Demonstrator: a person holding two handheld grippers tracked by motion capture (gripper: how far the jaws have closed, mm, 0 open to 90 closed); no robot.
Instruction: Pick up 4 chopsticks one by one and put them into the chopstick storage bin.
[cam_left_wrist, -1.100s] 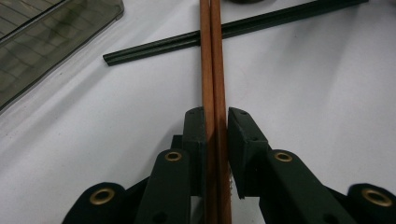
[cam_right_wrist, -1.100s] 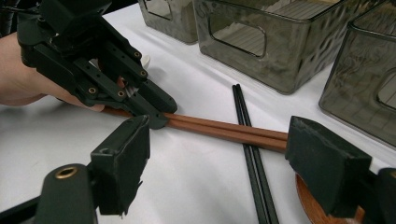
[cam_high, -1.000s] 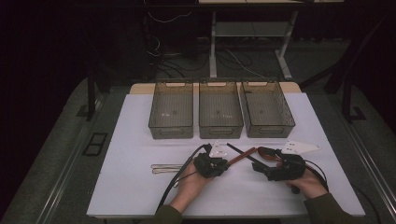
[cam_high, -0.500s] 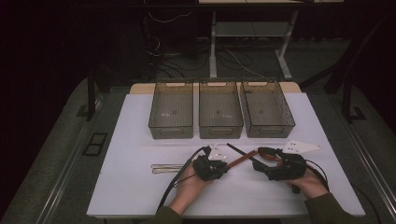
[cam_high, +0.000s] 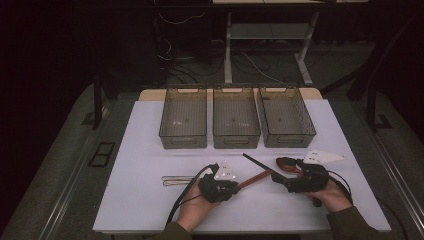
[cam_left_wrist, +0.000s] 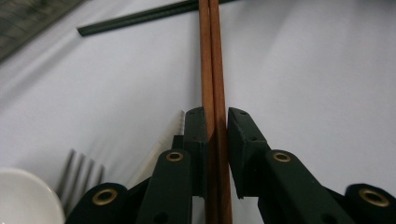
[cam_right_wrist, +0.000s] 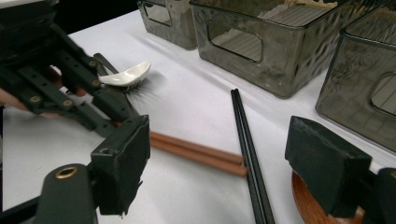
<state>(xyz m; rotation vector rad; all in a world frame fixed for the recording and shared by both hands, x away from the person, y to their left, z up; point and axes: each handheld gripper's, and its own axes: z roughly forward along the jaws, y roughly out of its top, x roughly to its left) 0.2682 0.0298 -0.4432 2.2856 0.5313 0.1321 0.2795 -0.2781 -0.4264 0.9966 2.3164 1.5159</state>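
White table surface (cam_high: 150, 200) fills the near part of the scene, and behind it the room is dark, with cables and a desk frame on the floor. Nearest to the person, the left gripper (cam_left_wrist: 216, 135) has its jaws closed on the brown chopsticks (cam_left_wrist: 213, 70), which lie flat on the table and run forward between the two pads; in the high view this pair (cam_high: 255, 178) points toward the right gripper (cam_high: 280, 176). The right gripper (cam_right_wrist: 219, 154) has its jaws wide apart and grips nothing; a brown wooden spoon (cam_right_wrist: 322, 205) lies under its right jaw. Just beyond, the black chopsticks (cam_right_wrist: 247, 149) lie across the tip of the brown pair. A fork (cam_left_wrist: 79, 175) and a white spoon (cam_right_wrist: 127, 74) lie beside the left gripper, and metal tongs (cam_high: 177, 179) lie a little to its left. Farthest are three smoky plastic bins (cam_high: 236, 117), side by side and apparently without contents. I think the risk is that the grip sits near one end of the brown pair, so on lifting the long free end may sag or the two sticks may scissor apart and one may slip out; the rising tip can also push the black chopsticks. I can read no brand, label or writing anywhere.
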